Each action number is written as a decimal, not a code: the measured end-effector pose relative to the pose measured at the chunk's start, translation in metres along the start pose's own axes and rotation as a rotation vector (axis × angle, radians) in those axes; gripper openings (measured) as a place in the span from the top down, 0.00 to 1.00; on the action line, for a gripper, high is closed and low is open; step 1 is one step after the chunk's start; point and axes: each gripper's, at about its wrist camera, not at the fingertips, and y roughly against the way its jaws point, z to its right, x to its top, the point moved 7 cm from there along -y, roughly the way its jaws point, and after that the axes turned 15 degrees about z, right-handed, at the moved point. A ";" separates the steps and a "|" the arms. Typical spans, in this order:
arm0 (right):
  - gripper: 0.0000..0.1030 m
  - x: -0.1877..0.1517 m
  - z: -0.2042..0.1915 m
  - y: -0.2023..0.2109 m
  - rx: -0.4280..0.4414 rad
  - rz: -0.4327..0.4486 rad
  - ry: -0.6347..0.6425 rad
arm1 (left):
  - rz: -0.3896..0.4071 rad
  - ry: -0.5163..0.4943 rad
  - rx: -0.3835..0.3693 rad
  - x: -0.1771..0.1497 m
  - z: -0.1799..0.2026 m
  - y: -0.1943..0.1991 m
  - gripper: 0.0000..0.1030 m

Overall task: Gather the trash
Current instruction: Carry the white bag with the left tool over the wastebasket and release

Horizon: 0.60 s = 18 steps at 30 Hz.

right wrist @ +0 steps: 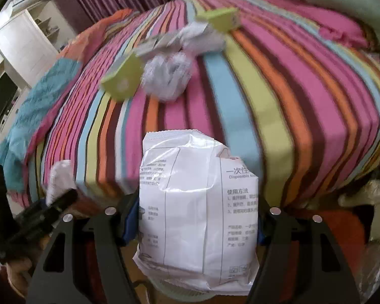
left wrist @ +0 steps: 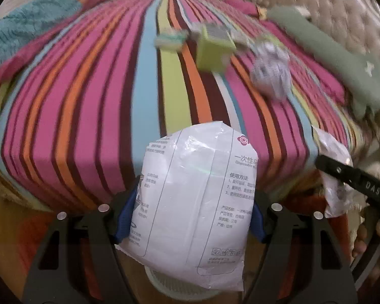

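Observation:
My left gripper (left wrist: 190, 217) is shut on a white plastic wrapper (left wrist: 195, 202) with printed text, held off the near edge of the striped bed. My right gripper (right wrist: 192, 217) is shut on a like white wrapper (right wrist: 197, 212); it also shows at the right in the left wrist view (left wrist: 334, 172). On the bed lie a crumpled white paper ball (left wrist: 271, 73) (right wrist: 167, 76), a lime-green box (left wrist: 215, 50) (right wrist: 121, 81), a second green box (right wrist: 223, 19), a flat small carton (left wrist: 169, 40) (right wrist: 157, 44) and more white crumpled wrap (right wrist: 202, 38).
The bed has a striped sheet (left wrist: 88, 101) (right wrist: 278, 88). A teal blanket (left wrist: 25, 30) lies at the left, a green pillow (left wrist: 342, 58) and quilted headboard (left wrist: 342, 5) at the right. A pale round bin rim (left wrist: 169, 286) (right wrist: 169, 291) shows under both wrappers. White cabinets (right wrist: 17, 43) stand far left.

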 end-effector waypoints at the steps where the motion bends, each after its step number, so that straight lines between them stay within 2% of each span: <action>1: 0.37 -0.010 -0.005 0.000 0.008 -0.013 -0.002 | -0.020 0.002 -0.009 -0.010 0.003 0.000 0.32; 4: 0.37 -0.032 -0.016 -0.002 0.015 -0.048 -0.010 | -0.074 0.034 -0.031 -0.036 0.009 -0.001 0.32; 9: 0.38 -0.073 -0.024 -0.011 0.019 -0.136 -0.036 | -0.196 0.083 -0.021 -0.079 0.007 -0.011 0.32; 14: 0.38 -0.112 -0.015 -0.027 0.012 -0.272 -0.126 | -0.313 0.113 -0.021 -0.115 0.008 -0.023 0.32; 18: 0.38 -0.126 -0.007 -0.039 0.000 -0.351 -0.192 | -0.407 0.152 -0.018 -0.138 0.009 -0.036 0.32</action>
